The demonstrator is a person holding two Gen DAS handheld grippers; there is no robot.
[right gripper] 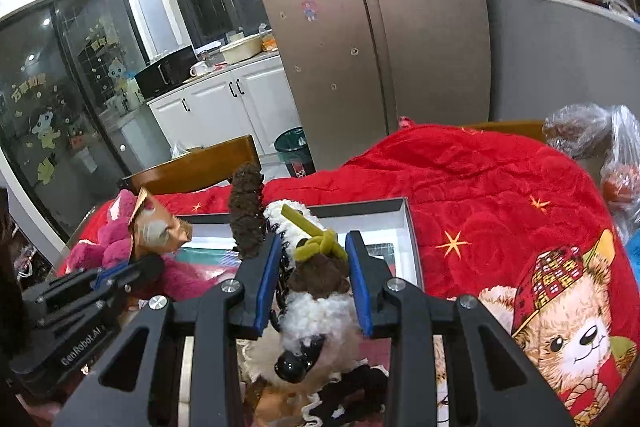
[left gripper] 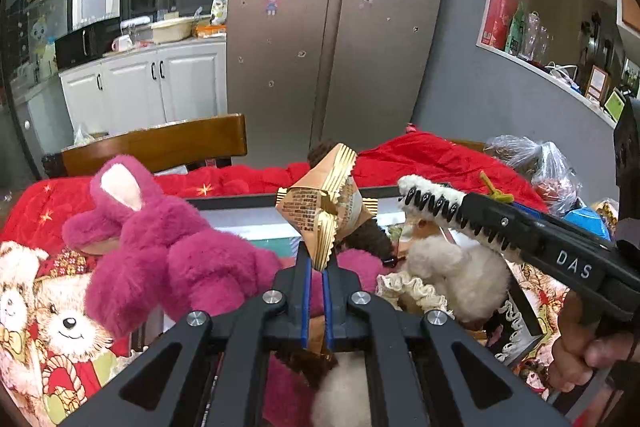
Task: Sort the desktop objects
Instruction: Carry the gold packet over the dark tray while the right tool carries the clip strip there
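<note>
My left gripper tilts downward, its blue pads pinched tight on the crimped edge of a gold snack packet, which stands up above the jaws at twelve o'clock; my right gripper also slants down, jaws part-way apart and clamped on a fuzzy hair clip, white and brown with an olive bow, its black teeth against the left pad. From the left camera I see the right gripper enter from three o'clock, a hand on its handle, and the clip's toothed edge in profile; the right camera alone shows the clip's glossy black end near six o'clock, and the left gripper low at nine o'clock with the packet above it. Both tools hang over an open grey box on a red quilt printed with bears; a magenta plush toy lies at nine o'clock of the left view, against the box. Beyond stand a wooden chair, a steel fridge, white cabinets and a wall shelf.
</note>
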